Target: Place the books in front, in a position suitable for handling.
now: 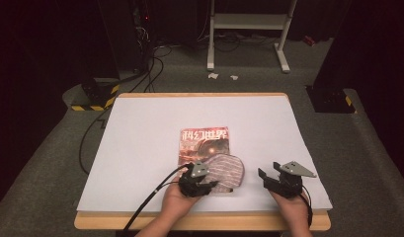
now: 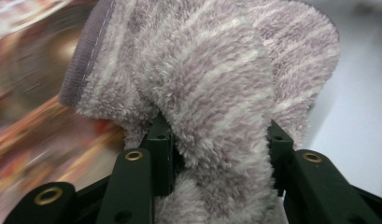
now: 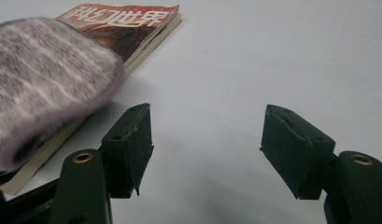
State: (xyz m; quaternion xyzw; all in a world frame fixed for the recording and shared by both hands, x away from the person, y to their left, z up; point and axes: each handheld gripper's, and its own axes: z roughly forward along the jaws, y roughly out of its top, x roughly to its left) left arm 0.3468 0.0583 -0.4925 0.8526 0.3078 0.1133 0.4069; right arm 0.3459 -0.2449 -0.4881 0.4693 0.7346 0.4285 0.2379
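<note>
Looking along my left hand-held gripper (image 2: 216, 154), I see its jaws clamped on a bunched fold of the striped fleece cloth (image 2: 212, 84); that close view gives the plush pile and a stitched hem at ten o'clock, with the magazine (image 2: 25, 116) a reddish blur behind. From above, that left hand-held gripper (image 1: 205, 183) sits at the near edge of the tabletop (image 1: 140, 143), and the cloth (image 1: 225, 170) spreads from the jaws toward one o'clock, its long axis on that line, draped over the near right corner of the magazine (image 1: 203, 143). My right hand-held gripper (image 1: 266, 176), at three o'clock of the cloth and apart from it, stands with jaws wide and nothing between them; its own view (image 3: 207, 149) shows bare white tabletop (image 3: 254, 56) in the gap, the cloth's rounded end (image 3: 44, 79) at ten o'clock, and the magazine's page edges (image 3: 132, 28), which the high view cannot resolve. The magazine's long axis runs toward twelve o'clock, title at the far end. I count one cloth, one magazine, two hand-held grippers.
</note>
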